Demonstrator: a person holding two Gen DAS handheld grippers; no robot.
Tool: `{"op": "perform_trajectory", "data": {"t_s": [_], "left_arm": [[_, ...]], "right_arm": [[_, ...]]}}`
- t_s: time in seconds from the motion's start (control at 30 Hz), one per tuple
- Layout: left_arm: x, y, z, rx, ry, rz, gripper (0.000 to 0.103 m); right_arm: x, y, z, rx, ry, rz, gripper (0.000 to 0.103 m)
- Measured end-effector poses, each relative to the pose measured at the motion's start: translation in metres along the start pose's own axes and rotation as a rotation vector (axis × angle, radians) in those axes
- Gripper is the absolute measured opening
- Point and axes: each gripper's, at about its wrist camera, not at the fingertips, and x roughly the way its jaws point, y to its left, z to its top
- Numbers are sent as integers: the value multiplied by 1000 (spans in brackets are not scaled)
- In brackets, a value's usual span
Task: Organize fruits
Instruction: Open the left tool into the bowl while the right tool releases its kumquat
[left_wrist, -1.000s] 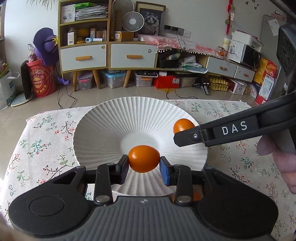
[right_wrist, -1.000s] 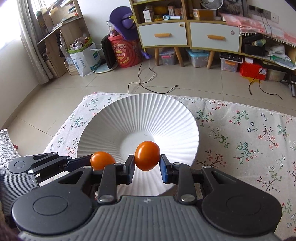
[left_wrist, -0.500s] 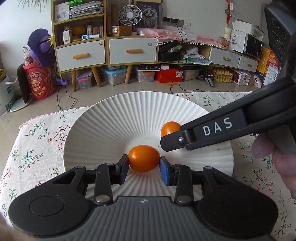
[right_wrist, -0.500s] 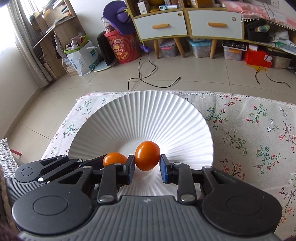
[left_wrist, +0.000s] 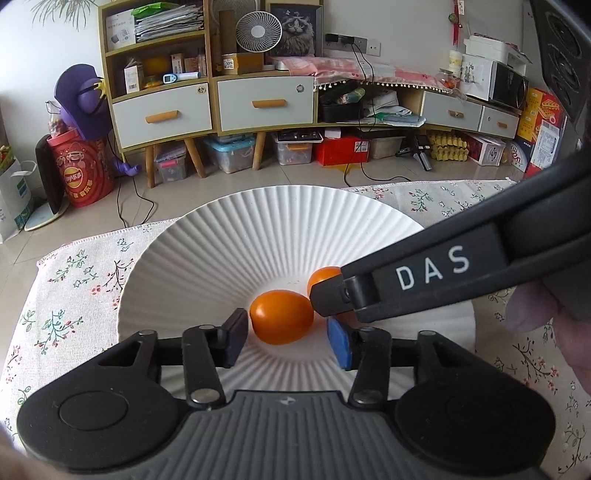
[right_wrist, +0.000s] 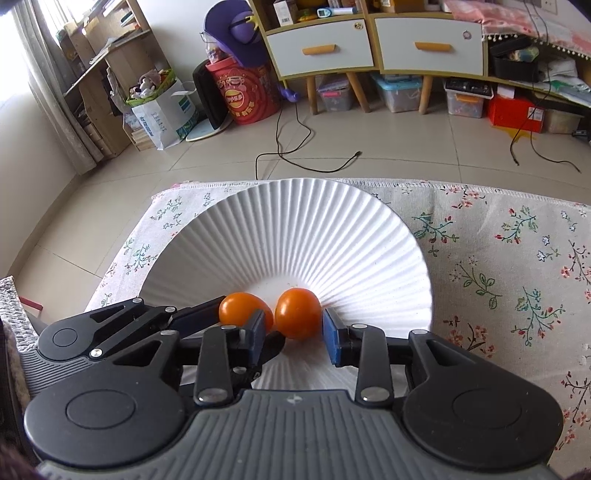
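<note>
Two small, glossy orange fruits are now lying side by side, nearly touching, in the flat middle of the white ribbed plate (left_wrist: 229, 236), which is sitting on the counter's floral tablecloth (right_wrist: 517, 258). The left fruit (left_wrist: 281, 316) is resting between the left tongs (left_wrist: 286, 341), whose jaws have just been opening, so a clear gap is showing on both sides of it. The right fruit (right_wrist: 297, 313) is sitting between the right tongs (right_wrist: 293, 332), which have also just been parting, though less widely; their pads are standing just off its skin. Half a second ago both fruits were clamped, so both are being released together, and this placing step is looking essentially done; backing the tongs away without nudging either fruit is probably what remains.
</note>
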Motion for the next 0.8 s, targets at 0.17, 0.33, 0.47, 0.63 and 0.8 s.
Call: {"op": "perform_trajectory", "data": {"t_s": [0.17,0.33,0.47,0.63,0.8], "left_arm": [[-10,1,2,-6,-4,-7,73],[-26,2,1,-25,8,5,84],[-46,2,1,-45,5,22,93],[-70,1,-4,-44,4,32,96],[-88,1,-12,-57,12,43,96]], "right_arm": [[-14,1,0,-26,-23,-21,65],[-30,1,-4,-17,-56,-58,82],[-44,4,-11,-24,-74,-77,90],[-60,11,-23,-47,-93,-97,95],[-77,19,-35,-65,-127,-105,101]]}}
